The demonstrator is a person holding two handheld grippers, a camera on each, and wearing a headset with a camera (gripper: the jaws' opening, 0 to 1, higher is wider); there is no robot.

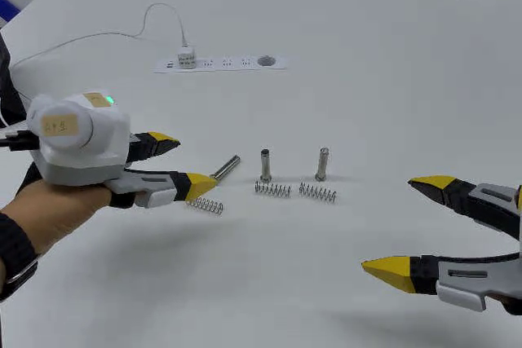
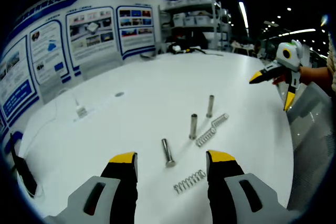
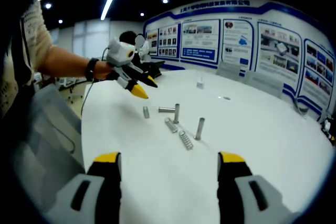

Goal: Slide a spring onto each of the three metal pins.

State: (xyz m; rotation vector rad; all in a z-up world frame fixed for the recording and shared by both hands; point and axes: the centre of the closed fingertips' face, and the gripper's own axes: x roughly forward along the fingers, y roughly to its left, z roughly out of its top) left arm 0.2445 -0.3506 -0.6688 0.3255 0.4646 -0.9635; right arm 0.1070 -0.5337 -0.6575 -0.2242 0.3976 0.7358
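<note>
Steel pins lie in a row at the centre of the head view on the white worktop (image 1: 367, 79). The left pin (image 1: 229, 165) lies on its side, while the middle pin (image 1: 265, 165) and right pin (image 1: 323, 163) stand upright. A loose spring lies just below each one: left spring (image 1: 205, 205), middle spring (image 1: 272, 190) and right spring (image 1: 317, 193). None of them is on a pin.

**Hidden or unclear.** The lower end of the left pin passes behind the yellow tip of the lower finger of the left gripper (image 1: 194, 163), so whether they touch cannot be told. The right gripper (image 1: 388, 224) is cut off by the right edge of the frame. In both gripper views the springs are small, and their coils are hard to make out.

**Relation to the fingers.** The left gripper's fingers are spread apart and hold nothing. In the left gripper view, the left pin sits in the gap just ahead of the tips. The left spring lies lower in that gap, nearer the right-hand finger. The right gripper's fingers are also parted and empty, at the lower right of the head view and well apart from the pins.

**Surroundings.** A white power strip (image 1: 220, 63) with a plug (image 1: 186, 58) lies at the upper centre. Its cable (image 1: 81, 38) trails to the upper left.
</note>
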